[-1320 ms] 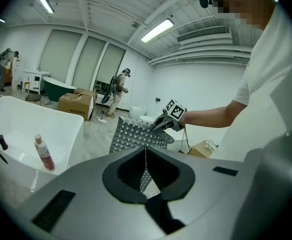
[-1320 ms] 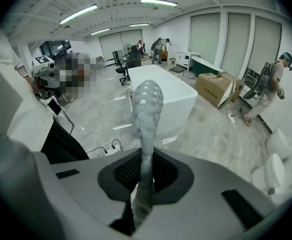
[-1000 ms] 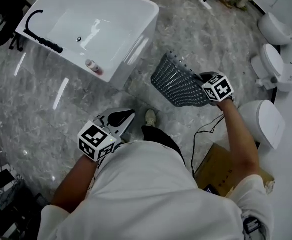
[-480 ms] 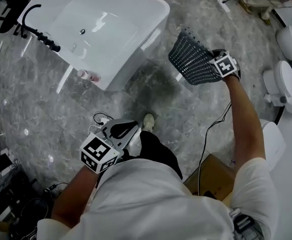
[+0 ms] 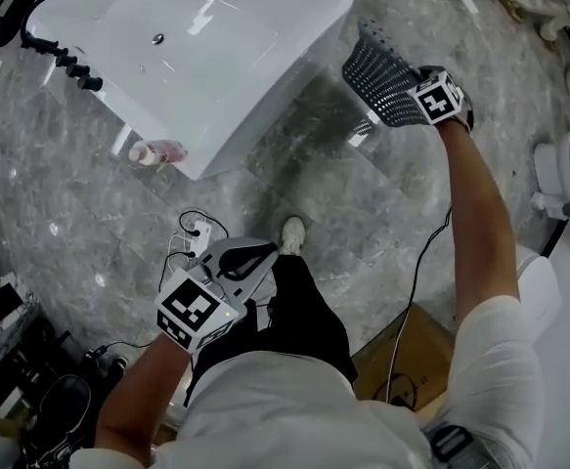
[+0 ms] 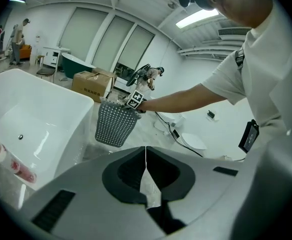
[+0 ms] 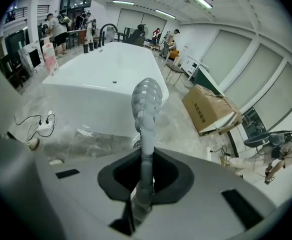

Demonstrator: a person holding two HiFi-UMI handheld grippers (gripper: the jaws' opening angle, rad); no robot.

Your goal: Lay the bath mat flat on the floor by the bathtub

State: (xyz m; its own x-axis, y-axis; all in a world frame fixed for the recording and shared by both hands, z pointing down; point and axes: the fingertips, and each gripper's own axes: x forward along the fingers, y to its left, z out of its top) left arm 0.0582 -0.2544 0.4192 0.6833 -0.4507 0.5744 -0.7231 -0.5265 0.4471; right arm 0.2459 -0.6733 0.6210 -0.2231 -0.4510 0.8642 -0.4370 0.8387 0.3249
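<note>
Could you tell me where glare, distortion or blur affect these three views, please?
Head view: white glare on the bathtub basin and sheen on the glossy floor. Left gripper view: strong fisheye, dark corners, a ceiling light blown out. Right gripper view: same fisheye; the bath mat goes soft close to the jaws.
</note>
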